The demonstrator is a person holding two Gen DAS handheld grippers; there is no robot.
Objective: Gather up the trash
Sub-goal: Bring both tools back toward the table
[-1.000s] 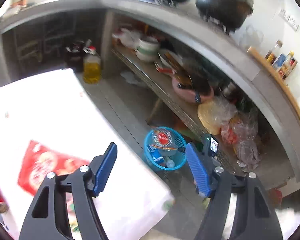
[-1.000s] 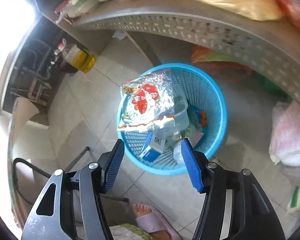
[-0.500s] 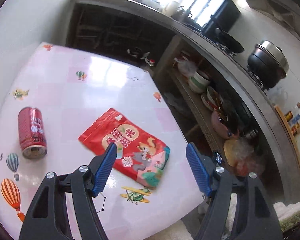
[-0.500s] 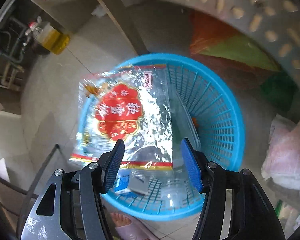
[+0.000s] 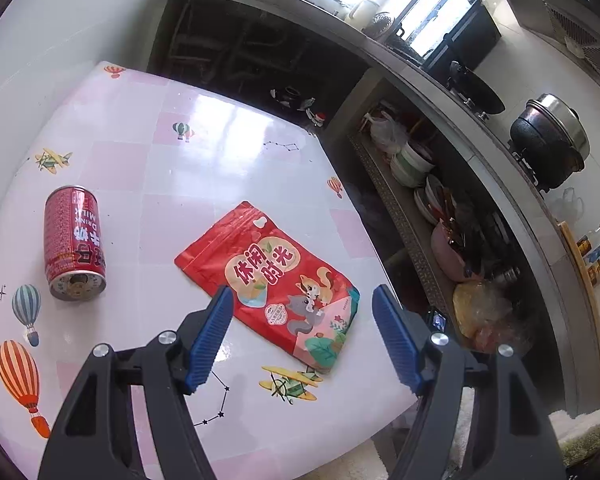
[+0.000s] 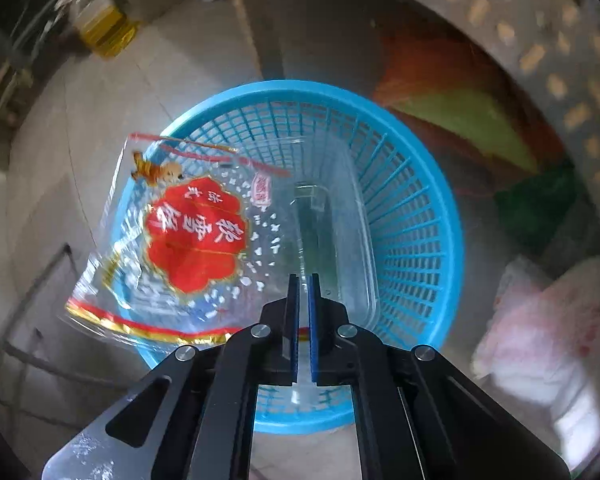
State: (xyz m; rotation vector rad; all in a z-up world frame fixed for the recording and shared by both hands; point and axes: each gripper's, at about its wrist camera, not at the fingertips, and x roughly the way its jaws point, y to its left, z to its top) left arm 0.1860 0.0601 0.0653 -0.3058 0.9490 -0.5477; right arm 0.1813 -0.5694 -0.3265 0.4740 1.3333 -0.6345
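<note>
Your left gripper hangs spread over the red snack bag on the table, your right gripper pressed together over the blue basket, so a shallow pinch may slip off that flat bag, and the can could roll.

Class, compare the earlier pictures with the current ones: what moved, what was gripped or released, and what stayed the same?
The left tongs swung away from the floor basket to the table and now hang open over the red snack bag. The right tongs dropped closer to the blue basket and went from open to nearly shut beside the clear wrapper; a grip cannot be confirmed. The red can lies unmoved since half a second ago.
</note>
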